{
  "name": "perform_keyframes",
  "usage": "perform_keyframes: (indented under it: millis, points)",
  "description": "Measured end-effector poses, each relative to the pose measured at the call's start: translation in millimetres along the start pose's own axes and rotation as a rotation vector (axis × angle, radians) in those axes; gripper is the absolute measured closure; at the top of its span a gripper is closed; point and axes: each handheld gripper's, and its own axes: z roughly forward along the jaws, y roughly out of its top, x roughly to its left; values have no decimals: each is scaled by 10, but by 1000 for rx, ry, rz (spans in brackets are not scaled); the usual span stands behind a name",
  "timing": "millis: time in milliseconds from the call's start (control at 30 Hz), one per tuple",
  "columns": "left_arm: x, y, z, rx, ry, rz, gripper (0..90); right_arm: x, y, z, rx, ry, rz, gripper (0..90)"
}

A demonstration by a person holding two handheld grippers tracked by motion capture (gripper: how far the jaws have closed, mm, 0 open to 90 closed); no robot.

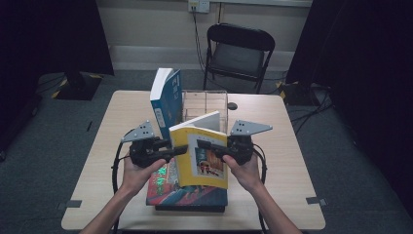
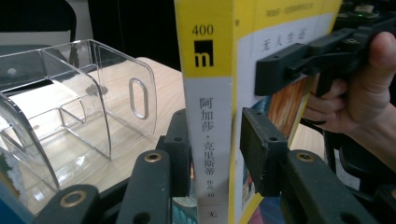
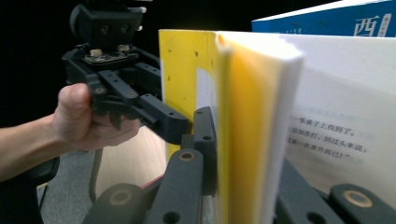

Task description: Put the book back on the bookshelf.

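Note:
A yellow paperback [image 1: 202, 156] stands upright in the air above a flat stack of books [image 1: 187, 195], held from both sides. My left gripper [image 1: 179, 151] is shut on its spine edge. In the left gripper view the jaws [image 2: 217, 135] clamp the white-and-yellow spine [image 2: 208, 93], and the right gripper [image 2: 280, 74] bites the cover farther off. My right gripper [image 1: 209, 150] is shut on the open page edge. In the right gripper view one jaw presses the yellow cover [image 3: 187, 84] and the other sits behind the pages [image 3: 247, 154]. The left gripper [image 3: 163, 116] shows beyond.
A blue book [image 1: 165, 100] stands upright against a clear acrylic organizer [image 1: 204, 105] at the back of the wooden table [image 1: 292, 161]. A small dark object [image 1: 233, 105] lies beside the organizer. A black folding chair [image 1: 238, 48] stands behind the table.

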Motion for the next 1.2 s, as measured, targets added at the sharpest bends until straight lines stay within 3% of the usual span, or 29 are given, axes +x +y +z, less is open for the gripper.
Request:
perform_keyframes:
  millis: [67,167,367,500,600,767,1000,1100,1167,1200]
  points:
    - [-32,-31,46,12,-6,12,612,27,1,-23,10,8,-17,856]
    - [-58,-41,49,10,-16,25,686,54,-3,-49,16,5,-26,847]
    - [-160,-74,12,5,-20,73,747,22,-57,-119,8,-5,-9,699]
    - [-176,-91,-4,2,-33,79,745,66,-61,-232,5,-50,-39,614]
    - [-213,-99,-5,2,-28,93,745,34,-90,-350,-6,-73,-28,553]
    - [-252,-105,1,0,-14,83,738,-16,-211,-438,-26,-117,-18,421]
    - [-287,-108,-2,3,3,96,737,-81,-266,-471,-25,-116,-11,391]
    - [-310,-101,-14,18,-5,113,739,-113,-303,-482,-15,-150,-5,359]
    - [-338,-104,-13,20,-1,125,738,-157,-348,-474,-3,-132,12,363]
    - [-350,-105,-10,20,6,130,739,-185,-374,-456,0,-121,21,409]
